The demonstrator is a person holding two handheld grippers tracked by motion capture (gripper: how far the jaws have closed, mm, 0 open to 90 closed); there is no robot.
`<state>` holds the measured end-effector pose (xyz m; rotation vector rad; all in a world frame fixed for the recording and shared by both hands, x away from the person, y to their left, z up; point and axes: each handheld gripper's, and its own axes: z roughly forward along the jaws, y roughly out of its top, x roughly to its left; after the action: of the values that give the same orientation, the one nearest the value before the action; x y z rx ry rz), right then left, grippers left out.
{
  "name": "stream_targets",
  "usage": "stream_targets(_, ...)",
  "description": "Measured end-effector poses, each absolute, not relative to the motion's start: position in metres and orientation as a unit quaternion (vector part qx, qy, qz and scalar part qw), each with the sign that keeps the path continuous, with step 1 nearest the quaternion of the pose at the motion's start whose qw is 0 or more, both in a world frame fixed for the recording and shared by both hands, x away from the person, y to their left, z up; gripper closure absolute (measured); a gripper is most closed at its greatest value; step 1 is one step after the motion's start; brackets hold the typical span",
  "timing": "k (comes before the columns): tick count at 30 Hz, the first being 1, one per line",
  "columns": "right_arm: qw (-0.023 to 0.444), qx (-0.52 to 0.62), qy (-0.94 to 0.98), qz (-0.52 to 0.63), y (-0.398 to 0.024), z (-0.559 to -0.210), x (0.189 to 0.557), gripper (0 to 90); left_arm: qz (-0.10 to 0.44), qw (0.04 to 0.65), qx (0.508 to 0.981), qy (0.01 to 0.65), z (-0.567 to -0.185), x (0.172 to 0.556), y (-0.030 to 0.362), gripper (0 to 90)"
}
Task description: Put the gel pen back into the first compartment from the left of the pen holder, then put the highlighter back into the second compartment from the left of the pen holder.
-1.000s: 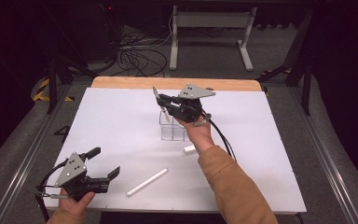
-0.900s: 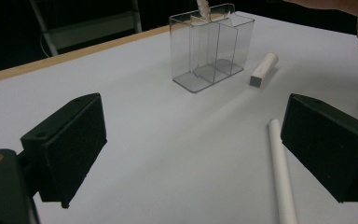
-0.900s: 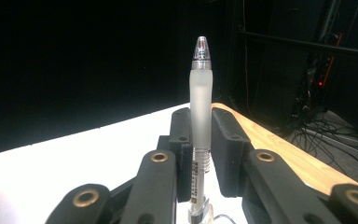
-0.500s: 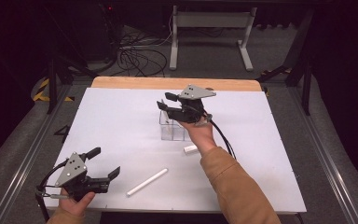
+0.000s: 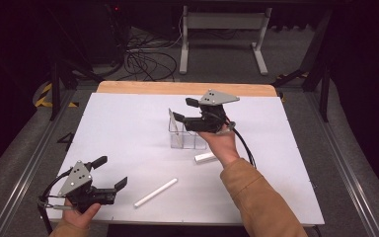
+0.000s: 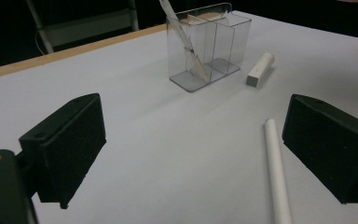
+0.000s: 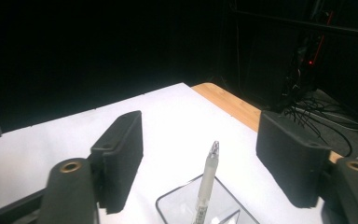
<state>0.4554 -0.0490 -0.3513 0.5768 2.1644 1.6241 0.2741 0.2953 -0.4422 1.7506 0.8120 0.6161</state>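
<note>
Right gripper [image 5: 179,109] above holder [image 5: 187,136], jaws just opening, empty | pen [image 7: 206,184] leaning in holder | left gripper [image 5: 109,173] open, empty

Black two-jaw claws [image 5: 181,109] [image 5: 111,173], grey three-cornered top plates, black trailing cables; tan sleeve [image 5: 261,197] on right arm.

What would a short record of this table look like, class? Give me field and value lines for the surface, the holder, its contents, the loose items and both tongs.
surface: white table
holder: clear compartment box
contents: pen leaning in an end compartment
loose items: long white stick, short white block
right tongs: above the box, jaws have just been opening, pen between them, not pressed
left tongs: open, near the front edge, holding nothing
</note>
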Motion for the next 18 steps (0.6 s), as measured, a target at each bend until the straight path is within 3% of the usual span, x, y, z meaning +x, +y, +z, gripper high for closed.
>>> stream_targets(18, 0.208, 0.208, 0.765, 0.572, -0.11, -0.336, 0.416, 18.5, 0.25, 0.528, 0.739, 0.335, -0.436, 0.27, 0.287, 4.7)
